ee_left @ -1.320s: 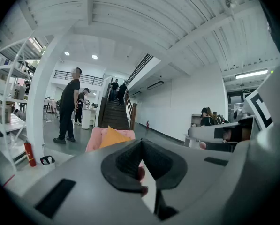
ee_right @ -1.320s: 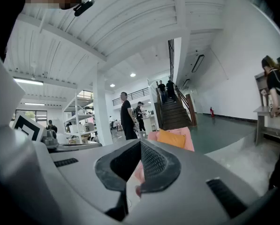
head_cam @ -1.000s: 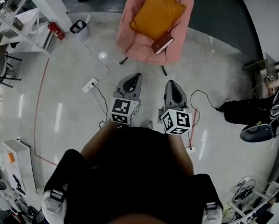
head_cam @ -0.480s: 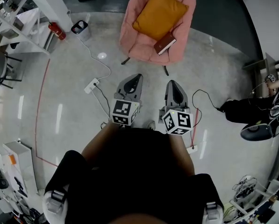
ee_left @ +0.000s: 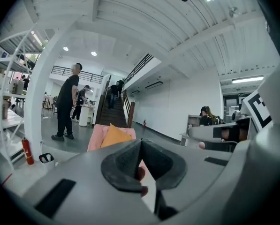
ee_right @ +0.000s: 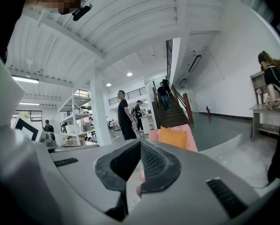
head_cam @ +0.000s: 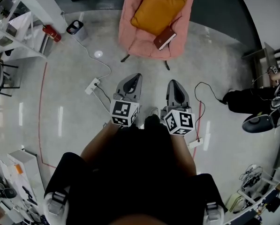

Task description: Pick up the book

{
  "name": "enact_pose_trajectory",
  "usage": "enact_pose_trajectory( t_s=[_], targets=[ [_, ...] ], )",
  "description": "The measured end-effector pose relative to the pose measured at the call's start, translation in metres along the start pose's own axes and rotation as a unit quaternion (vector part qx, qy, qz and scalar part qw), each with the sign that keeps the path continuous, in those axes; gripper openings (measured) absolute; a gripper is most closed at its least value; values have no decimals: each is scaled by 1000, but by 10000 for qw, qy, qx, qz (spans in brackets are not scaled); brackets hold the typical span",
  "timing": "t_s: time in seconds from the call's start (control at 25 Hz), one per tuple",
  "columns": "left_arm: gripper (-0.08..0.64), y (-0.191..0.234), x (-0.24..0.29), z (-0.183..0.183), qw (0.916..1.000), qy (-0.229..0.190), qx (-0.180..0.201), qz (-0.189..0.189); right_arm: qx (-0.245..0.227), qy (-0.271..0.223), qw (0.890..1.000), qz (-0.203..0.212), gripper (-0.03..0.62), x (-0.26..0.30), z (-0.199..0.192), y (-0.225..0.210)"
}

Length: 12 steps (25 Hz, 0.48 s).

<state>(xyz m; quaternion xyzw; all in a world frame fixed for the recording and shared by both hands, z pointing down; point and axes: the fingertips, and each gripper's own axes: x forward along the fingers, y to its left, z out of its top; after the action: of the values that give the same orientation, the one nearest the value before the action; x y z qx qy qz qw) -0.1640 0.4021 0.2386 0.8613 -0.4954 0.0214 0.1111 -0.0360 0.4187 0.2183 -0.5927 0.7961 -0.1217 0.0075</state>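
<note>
A dark red book (head_cam: 164, 38) lies on the seat of a pink armchair (head_cam: 130, 36), against an orange cushion (head_cam: 157, 9). My left gripper (head_cam: 134, 76) and right gripper (head_cam: 174, 83) are held side by side over the floor, well short of the chair, and both point toward it. Each has its jaws shut with nothing between them. In the left gripper view the shut gripper (ee_left: 140, 142) covers most of the armchair (ee_left: 95, 137) and cushion (ee_left: 115, 135). In the right gripper view the gripper (ee_right: 140, 144) sits left of the armchair (ee_right: 190, 138) and cushion (ee_right: 173, 137). Neither gripper view shows the book.
A power strip (head_cam: 91, 85) with a white cable lies on the floor left of the left gripper, and black cables (head_cam: 203, 97) run on the right. A red fire extinguisher (head_cam: 49, 32), a black bin (head_cam: 74, 27) and white shelving (head_cam: 13, 27) stand at upper left. A person (head_cam: 252, 102) sits at the right.
Both grippers have edged forward toward the armchair as the person steps, and a shoe now shows between them. Both have stayed shut.
</note>
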Motion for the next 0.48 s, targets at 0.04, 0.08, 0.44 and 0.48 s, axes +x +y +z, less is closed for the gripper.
enact_pose_trajectory(
  t_s=[0.04, 0.08, 0.44, 0.48],
  targets=[
    [3, 1, 1, -2, 10000, 17, -41, 2, 7, 24, 10000, -7, -5, 2, -1, -1],
    [3, 3, 3, -3, 10000, 22, -65, 9, 13, 39, 10000, -9, -5, 5, -2, -2],
    [3, 19, 57, 3, 9999, -30, -21, 129, -11, 56, 10000, 53, -5, 58, 2, -29],
    [3, 20, 66, 4, 9999, -29, -2, 127, -6, 61, 10000, 64, -5, 65, 4, -34]
  ],
)
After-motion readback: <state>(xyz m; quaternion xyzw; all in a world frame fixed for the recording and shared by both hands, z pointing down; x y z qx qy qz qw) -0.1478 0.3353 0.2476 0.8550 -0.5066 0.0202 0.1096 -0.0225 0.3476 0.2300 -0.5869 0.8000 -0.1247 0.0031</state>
